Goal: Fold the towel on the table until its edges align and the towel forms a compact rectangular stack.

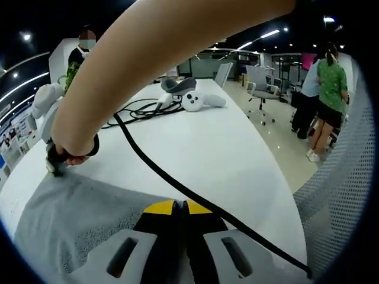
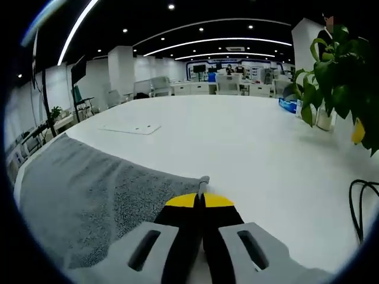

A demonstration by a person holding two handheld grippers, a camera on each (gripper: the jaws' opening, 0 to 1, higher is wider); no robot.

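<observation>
The grey towel (image 1: pixel 77 219) lies flat on the white table (image 1: pixel 225 148). In the left gripper view my left gripper (image 1: pixel 180 205) has its yellow-tipped jaws together on the towel's near edge. A person's bare arm (image 1: pixel 172 53) reaches across that view, and the hand holds the right gripper (image 1: pixel 57 161) at the towel's far corner. In the right gripper view the towel (image 2: pixel 89 189) spreads to the left, and my right gripper (image 2: pixel 200 200) is shut on its corner, with a small tip of cloth sticking out past the jaws.
A black cable (image 1: pixel 172 180) runs across the table from the hand to the near right edge. White devices (image 1: pixel 192 97) and coiled cables lie further back. A mesh chair back (image 1: pixel 337 183) and standing people (image 1: pixel 323 94) are on the right. A potted plant (image 2: pixel 340 65) and a flat white sheet (image 2: pixel 130 128) are on the table.
</observation>
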